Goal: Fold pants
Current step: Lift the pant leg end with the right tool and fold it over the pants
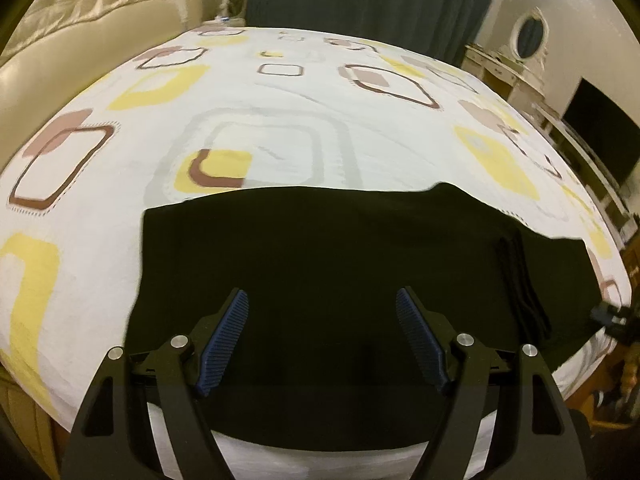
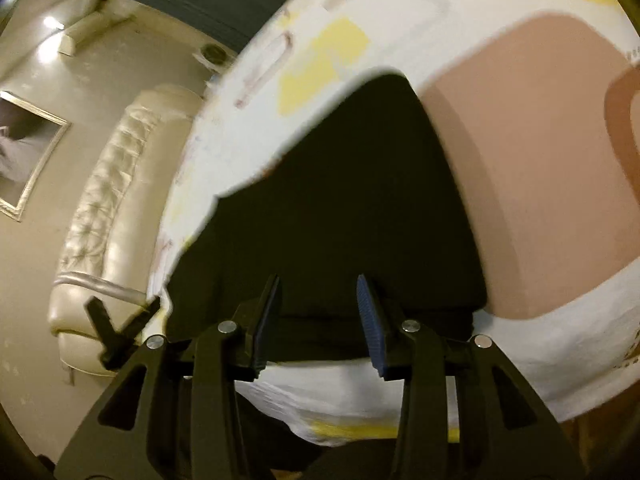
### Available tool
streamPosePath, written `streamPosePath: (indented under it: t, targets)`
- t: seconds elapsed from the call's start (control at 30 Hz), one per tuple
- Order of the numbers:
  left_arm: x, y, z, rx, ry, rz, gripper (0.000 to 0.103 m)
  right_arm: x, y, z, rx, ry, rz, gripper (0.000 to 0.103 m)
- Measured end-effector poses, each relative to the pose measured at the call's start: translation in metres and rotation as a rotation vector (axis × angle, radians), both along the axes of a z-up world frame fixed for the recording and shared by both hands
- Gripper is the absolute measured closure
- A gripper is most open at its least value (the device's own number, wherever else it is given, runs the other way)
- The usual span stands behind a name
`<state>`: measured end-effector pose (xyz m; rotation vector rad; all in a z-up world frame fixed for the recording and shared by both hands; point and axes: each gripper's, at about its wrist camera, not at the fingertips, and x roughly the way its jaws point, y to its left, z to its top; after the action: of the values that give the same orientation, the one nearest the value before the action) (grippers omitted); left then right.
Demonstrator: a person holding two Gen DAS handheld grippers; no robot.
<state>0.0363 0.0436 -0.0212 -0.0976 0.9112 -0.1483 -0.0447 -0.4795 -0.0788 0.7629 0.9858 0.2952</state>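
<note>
**Black pants flat on the bed, both grippers above them**

The black pants lie spread on the bed, near its front edge, on a white sheet printed with yellow, brown and grey rounded squares. In the left wrist view a folded layer shows as a ridge toward the right side of the cloth.

The left gripper hangs over the pants with its blue-padded fingers spread wide and nothing between them.

The right gripper is over a corner of the pants. Its fingers are partly apart, with a clear gap between the pads; no cloth is pinched.

A cream tufted headboard stands at the bed's far left.
</note>
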Motion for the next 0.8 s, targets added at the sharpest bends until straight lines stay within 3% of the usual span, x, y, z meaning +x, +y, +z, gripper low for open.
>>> streamPosePath:
  t: [0.13, 0.37, 0.63, 0.7, 0.8]
  targets:
    - [0.004, 0.033, 0.002, -0.074, 0.012, 0.057, 0.027, -0.003, -0.009, -0.012, 0.072, 0.002, -0.016, 0.066]
    - [0.005, 0.081, 0.008, -0.184, 0.021, 0.140, 0.027, 0.000, 0.000, -0.007, 0.016, -0.007, 0.005, 0.066]
    - [0.005, 0.110, 0.003, -0.173, 0.049, 0.143, 0.027, 0.001, 0.002, -0.005, 0.012, -0.011, 0.007, 0.066]
    - [0.005, 0.127, -0.003, -0.203, 0.075, 0.153, 0.027, 0.001, 0.003, -0.005, 0.014, -0.010, 0.005, 0.065]
    - [0.004, 0.151, -0.020, -0.307, 0.125, 0.163, 0.028, 0.004, 0.005, -0.004, 0.012, -0.009, 0.004, 0.065]
